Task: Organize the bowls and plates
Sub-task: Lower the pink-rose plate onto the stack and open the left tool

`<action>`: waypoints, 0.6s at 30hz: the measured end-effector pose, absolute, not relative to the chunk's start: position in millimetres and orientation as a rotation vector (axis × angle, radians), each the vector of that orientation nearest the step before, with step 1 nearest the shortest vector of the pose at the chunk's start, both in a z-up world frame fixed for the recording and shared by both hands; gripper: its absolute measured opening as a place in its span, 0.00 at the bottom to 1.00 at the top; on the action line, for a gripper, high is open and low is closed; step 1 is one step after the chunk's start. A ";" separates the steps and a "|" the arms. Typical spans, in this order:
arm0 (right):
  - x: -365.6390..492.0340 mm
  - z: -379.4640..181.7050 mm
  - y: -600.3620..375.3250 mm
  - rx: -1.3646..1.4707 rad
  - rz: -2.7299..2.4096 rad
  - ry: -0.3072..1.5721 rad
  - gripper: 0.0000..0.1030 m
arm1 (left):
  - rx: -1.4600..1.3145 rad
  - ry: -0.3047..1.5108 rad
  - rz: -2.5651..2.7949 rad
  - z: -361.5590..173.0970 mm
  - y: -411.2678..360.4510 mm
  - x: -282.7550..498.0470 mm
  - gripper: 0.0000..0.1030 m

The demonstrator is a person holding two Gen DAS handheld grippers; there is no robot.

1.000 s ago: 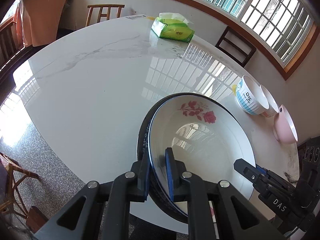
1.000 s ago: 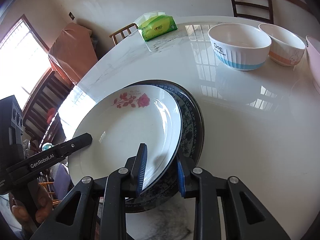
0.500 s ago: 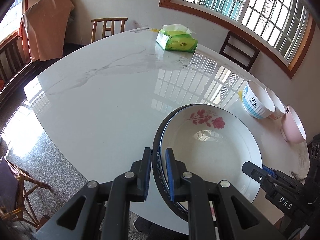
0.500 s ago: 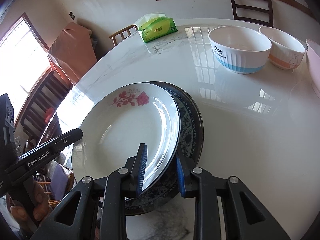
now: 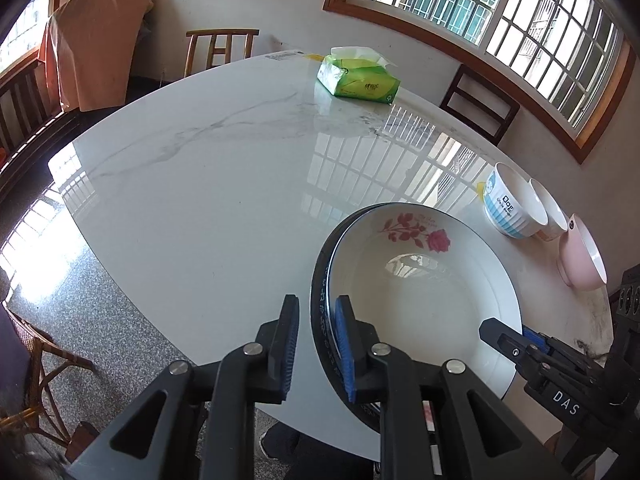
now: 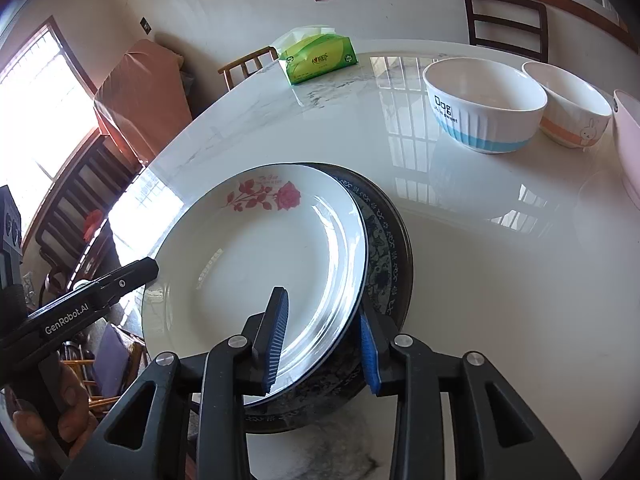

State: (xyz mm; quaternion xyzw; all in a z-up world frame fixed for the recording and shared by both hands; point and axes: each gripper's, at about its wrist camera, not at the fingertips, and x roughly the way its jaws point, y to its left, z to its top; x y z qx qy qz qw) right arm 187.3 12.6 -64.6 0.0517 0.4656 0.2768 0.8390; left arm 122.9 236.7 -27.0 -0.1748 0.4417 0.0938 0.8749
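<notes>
A white plate with a red rose [image 5: 420, 300] [image 6: 256, 260] lies on a dark blue patterned plate [image 5: 320, 300] [image 6: 384, 248] at the near edge of the marble table [image 5: 220, 184]. My left gripper [image 5: 316, 344] is open and stands at the plates' left rim; one finger is over the rim, the other outside it, apart from it. My right gripper [image 6: 324, 340] is open and straddles the near rim of both plates. A blue-banded bowl [image 5: 512, 208] [image 6: 484, 104], an orange-banded bowl [image 5: 550, 216] [image 6: 568, 104] and a pink bowl [image 5: 580, 256] [image 6: 628, 140] stand in a row at the right.
A green tissue pack [image 5: 358, 80] [image 6: 316, 60] lies at the far side of the table. Wooden chairs [image 5: 220, 48] stand around the table, and a dark chair [image 5: 480, 104] is under the window. The table's near edge runs just under the plates.
My left gripper has opened and pulled back and left off the plates' rim, letting go of it. My right gripper has opened wider around the plates. The plates now rest lower on the table.
</notes>
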 end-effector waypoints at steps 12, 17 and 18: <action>188.7 -64.5 13.8 0.103 0.580 0.990 0.33 | -0.383 0.922 0.197 -27.3 241.6 116.0 0.31; 187.9 -63.5 13.6 0.096 0.575 0.979 0.39 | -0.380 0.921 0.195 -27.5 241.5 113.3 0.34; 188.0 -63.4 13.6 0.096 0.575 0.979 0.40 | -0.380 0.922 0.194 -27.8 241.7 113.4 0.34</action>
